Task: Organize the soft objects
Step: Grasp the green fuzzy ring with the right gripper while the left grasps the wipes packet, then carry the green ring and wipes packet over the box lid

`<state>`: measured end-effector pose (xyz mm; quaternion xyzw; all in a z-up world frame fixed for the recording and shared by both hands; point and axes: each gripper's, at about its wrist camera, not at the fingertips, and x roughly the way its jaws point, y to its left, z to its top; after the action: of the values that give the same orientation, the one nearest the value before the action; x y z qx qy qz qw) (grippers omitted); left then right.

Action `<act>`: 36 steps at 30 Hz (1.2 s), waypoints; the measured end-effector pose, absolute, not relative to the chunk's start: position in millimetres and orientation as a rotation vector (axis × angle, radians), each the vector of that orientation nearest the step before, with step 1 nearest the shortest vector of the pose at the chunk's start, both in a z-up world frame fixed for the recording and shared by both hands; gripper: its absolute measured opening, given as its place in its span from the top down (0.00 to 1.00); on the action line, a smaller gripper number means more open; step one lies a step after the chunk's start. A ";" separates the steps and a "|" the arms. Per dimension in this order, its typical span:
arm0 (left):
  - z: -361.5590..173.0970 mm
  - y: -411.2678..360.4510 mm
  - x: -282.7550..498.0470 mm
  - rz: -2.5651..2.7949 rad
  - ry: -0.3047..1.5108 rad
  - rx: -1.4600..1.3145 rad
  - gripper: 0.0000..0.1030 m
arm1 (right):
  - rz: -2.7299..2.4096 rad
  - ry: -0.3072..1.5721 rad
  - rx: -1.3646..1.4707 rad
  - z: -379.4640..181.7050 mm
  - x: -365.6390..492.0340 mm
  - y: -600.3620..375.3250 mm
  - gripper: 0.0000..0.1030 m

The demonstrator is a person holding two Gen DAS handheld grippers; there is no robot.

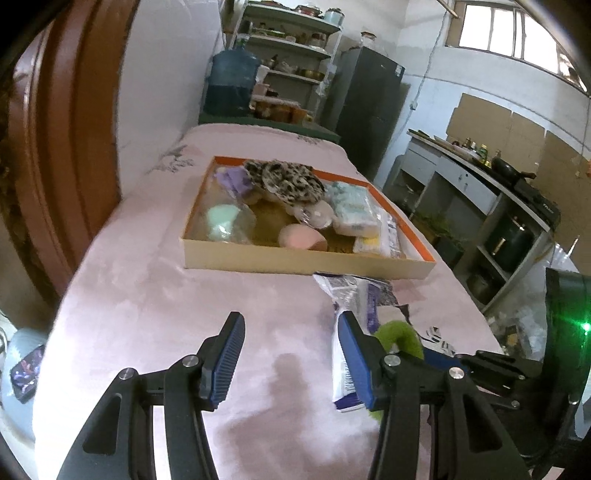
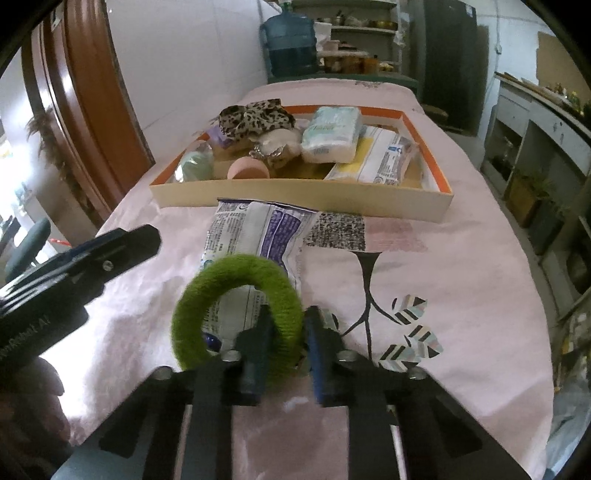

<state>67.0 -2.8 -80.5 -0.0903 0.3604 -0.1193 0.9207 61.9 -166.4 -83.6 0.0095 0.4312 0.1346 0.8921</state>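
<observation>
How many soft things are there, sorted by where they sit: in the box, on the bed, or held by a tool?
In the box: 8
On the bed: 1, the purple packet
Held by the right tool: 1, the green ring
Total: 10

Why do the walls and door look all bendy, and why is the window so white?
Both wrist views use a fisheye lens, so straight things like the brown door curve near the edges, with dark corners. In the left wrist view the window is blown out white by daylight, the tray looks slightly soft, and a green light flares. In the right wrist view the green ring is fuzzy.
</observation>
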 end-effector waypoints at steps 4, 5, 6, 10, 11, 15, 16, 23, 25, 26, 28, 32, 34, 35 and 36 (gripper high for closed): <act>-87.0 -13.7 75.5 -0.297 0.775 -0.199 0.49 | 0.279 0.882 0.049 -79.9 58.9 -178.3 0.86; -89.1 -17.2 77.6 -0.306 0.783 -0.199 0.49 | 0.272 0.876 0.054 -78.4 57.6 -182.3 0.86; -91.3 -20.5 79.8 -0.315 0.792 -0.198 0.49 | 0.260 0.870 0.060 -76.7 56.3 -188.1 0.86; -103.0 -32.7 88.3 -0.345 0.841 -0.219 0.49 | 0.210 0.854 0.092 -72.7 53.8 -211.7 0.86; -105.2 -36.1 89.4 -0.350 0.849 -0.223 0.49 | 0.199 0.853 0.101 -72.6 54.0 -217.3 0.86; -111.8 -43.1 92.8 -0.363 0.875 -0.233 0.49 | 0.183 0.856 0.124 -74.6 55.0 -229.2 0.86; -112.6 -43.4 93.0 -0.361 0.878 -0.235 0.49 | 0.184 0.856 0.129 -75.2 55.5 -230.1 0.86; -115.9 -44.7 96.0 -0.352 0.891 -0.251 0.66 | 0.200 0.862 0.151 -81.6 57.0 -231.0 0.86; -117.4 -44.1 97.4 -0.377 0.899 -0.282 0.72 | 0.203 0.863 0.158 -82.6 57.5 -231.9 0.86; -117.5 -45.2 98.1 -0.381 0.897 -0.282 0.76 | 0.203 0.863 0.160 -82.7 57.3 -232.3 0.86; -114.1 -47.7 95.7 -0.385 0.879 -0.267 0.81 | 0.203 0.863 0.164 -83.0 57.2 -233.4 0.86; -107.9 -50.5 92.4 -0.391 0.858 -0.259 0.87 | 0.206 0.860 0.173 -82.0 58.1 -234.4 0.86; -105.6 -50.4 92.1 -0.394 0.855 -0.265 0.88 | 0.208 0.853 0.169 -79.6 57.8 -233.7 0.86; -104.1 -50.2 92.2 -0.395 0.853 -0.266 0.88 | 0.209 0.850 0.168 -78.7 57.7 -233.3 0.86; -103.2 -50.0 91.9 -0.395 0.849 -0.268 0.88 | 0.210 0.847 0.167 -77.4 57.8 -232.7 0.86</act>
<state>91.9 -50.0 -103.2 -0.1286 0.4081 -0.1896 0.8837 57.8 -232.7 -77.4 0.0809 0.4096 0.1017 0.9030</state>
